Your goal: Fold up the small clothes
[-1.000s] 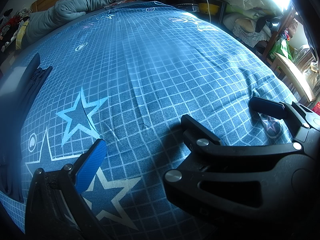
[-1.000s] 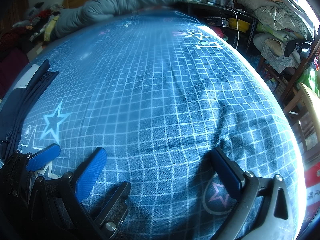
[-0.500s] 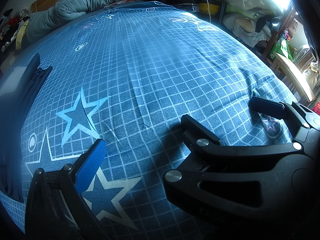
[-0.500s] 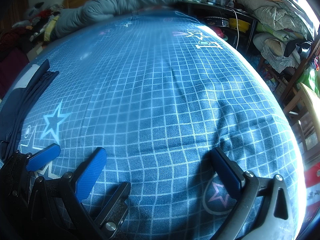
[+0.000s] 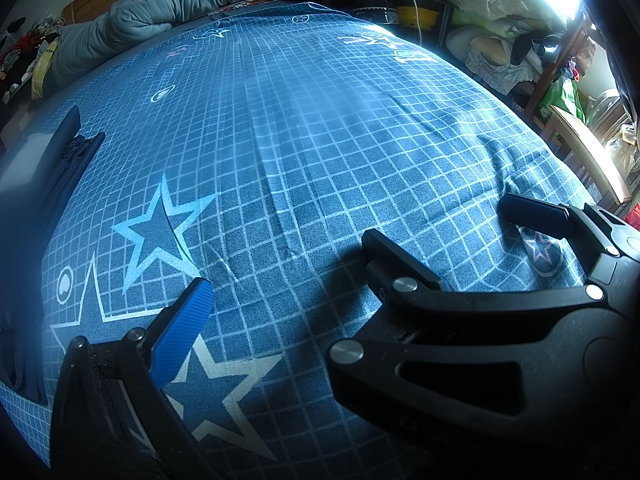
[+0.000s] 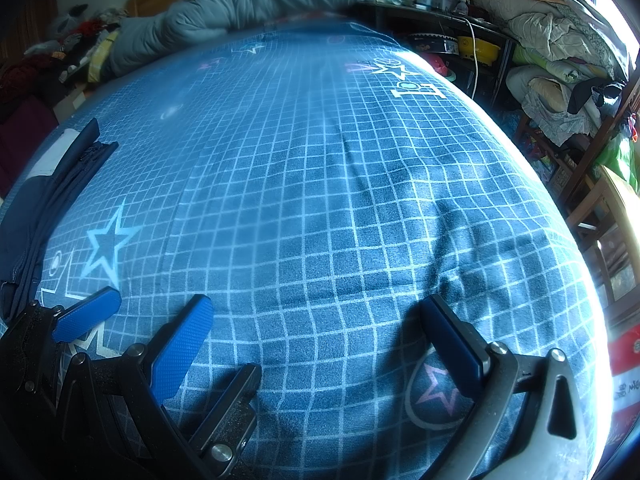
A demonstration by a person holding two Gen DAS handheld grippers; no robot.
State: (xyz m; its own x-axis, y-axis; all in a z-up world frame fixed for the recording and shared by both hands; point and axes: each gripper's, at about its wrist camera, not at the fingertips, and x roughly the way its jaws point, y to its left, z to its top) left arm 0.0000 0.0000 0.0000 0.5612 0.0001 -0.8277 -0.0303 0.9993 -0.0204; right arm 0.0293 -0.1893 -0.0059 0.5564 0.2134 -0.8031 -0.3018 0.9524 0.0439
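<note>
**No movement recorded; both grippers idle over the bed**

Compared with the views of a second ago and half a second ago, nothing has shifted: both cameras show the same framing, and no cloth has been touched. In my judgement the folding has not begun, or the rig is pausing between garments.

The left gripper [image 6: 132, 324] shows in the right wrist view with its blue fingers spread and nothing between them. The right gripper [image 6: 316, 344] is likewise spread wide, empty, low over the blue grid-patterned bedsheet [image 6: 320, 184].

The only clothing within reach is a dark navy garment [image 6: 52, 192] at the left edge of the bed, well apart from both grippers; in the left wrist view it [image 5: 68, 148] lies at the far left. Whether it is already folded cannot be told. A grey duvet [image 6: 240, 4] is bunched at the head of the bed.

The next move likely calls for a reach leftwards to that garment.
</note>
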